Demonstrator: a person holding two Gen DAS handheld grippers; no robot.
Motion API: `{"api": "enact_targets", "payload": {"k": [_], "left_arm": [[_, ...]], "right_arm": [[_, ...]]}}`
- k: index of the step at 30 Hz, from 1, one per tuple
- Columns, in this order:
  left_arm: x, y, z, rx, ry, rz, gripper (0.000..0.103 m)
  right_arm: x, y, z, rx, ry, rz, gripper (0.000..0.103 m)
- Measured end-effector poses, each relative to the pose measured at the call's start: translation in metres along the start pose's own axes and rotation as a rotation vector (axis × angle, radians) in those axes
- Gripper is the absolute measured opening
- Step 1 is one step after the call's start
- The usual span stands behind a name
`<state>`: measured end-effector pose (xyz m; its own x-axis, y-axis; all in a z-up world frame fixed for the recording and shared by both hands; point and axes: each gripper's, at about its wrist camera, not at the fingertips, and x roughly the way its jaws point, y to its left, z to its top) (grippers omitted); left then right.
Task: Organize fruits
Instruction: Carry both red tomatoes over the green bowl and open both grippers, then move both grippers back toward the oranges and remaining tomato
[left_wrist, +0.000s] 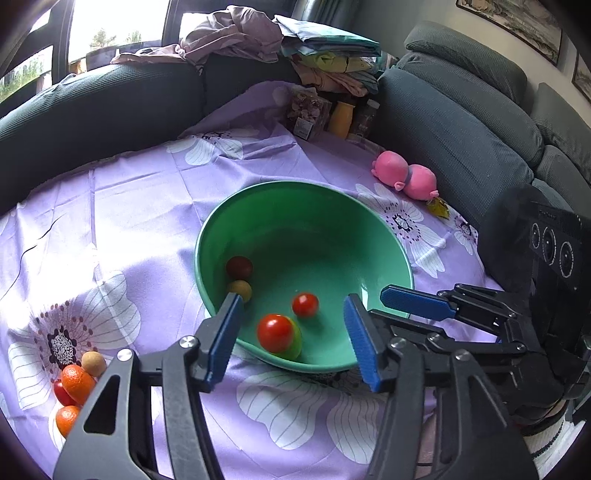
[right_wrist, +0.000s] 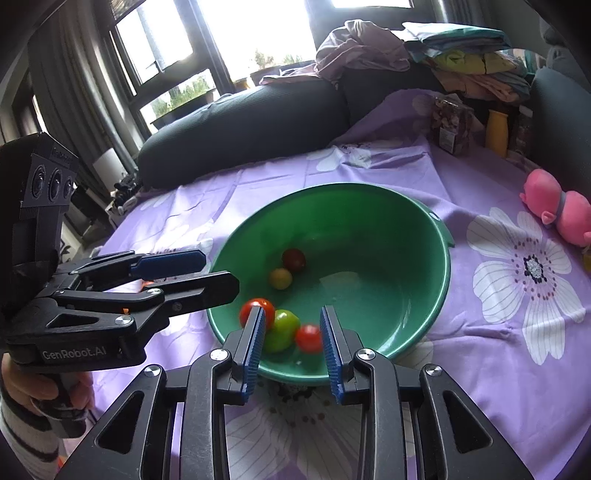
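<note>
A green bowl (left_wrist: 295, 221) sits on the purple flowered cloth; it also shows in the right wrist view (right_wrist: 369, 206). In it lie a red tomato (left_wrist: 275, 332) against a green fruit (right_wrist: 282, 328), a small red tomato (left_wrist: 305, 304), a dark red fruit (left_wrist: 239, 267) and a yellowish one (left_wrist: 241, 290). More fruit lies on the cloth at the left: two oranges (left_wrist: 75, 382), a tan ball (left_wrist: 94, 363), a red one (left_wrist: 61, 393). My left gripper (left_wrist: 291, 332) is open and empty over the bowl's near rim. My right gripper (right_wrist: 291, 332) is open and empty there too.
A pink pig toy (left_wrist: 404, 176) lies at the cloth's right edge. A jar, a yellow bottle (left_wrist: 341, 118) and a packet stand at the back. Dark sofa cushions ring the table, with piled clothes (left_wrist: 325, 55) on top.
</note>
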<state>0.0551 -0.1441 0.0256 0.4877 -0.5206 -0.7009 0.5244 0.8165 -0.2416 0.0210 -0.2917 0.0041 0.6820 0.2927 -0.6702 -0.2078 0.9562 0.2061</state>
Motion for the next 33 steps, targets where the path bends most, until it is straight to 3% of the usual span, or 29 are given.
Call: {"api": "enact_targets", "payload": {"k": [3,5,9,16,23,33], "left_arm": [[-0.009,0.002,-0.004,-0.012,-0.016,0.011,0.063],[-0.016,0.005,-0.01,-0.029,-0.024,0.035,0.083],[-0.029,0.014,-0.036,-0.075,-0.013,0.048,0.084],[-0.054,0.045,-0.093,-0.178,0.04,0.119,0.084],[-0.09,0.081,-0.138,-0.31,0.041,0.189,0.084],[-0.126,0.11,-0.171,-0.427,0.007,0.26,0.084]], "right_arm": [[-0.003,0.001,0.0,0.0,-0.003,-0.001,0.031],[-0.006,0.002,0.0,-0.001,-0.01,0.003,0.032],[-0.01,0.007,-0.001,-0.019,-0.013,0.003,0.042],[-0.018,0.024,-0.008,-0.061,-0.014,0.048,0.042],[-0.016,0.061,-0.019,-0.146,0.011,0.176,0.042],[0.016,0.115,-0.037,-0.248,0.122,0.262,0.042]]}}
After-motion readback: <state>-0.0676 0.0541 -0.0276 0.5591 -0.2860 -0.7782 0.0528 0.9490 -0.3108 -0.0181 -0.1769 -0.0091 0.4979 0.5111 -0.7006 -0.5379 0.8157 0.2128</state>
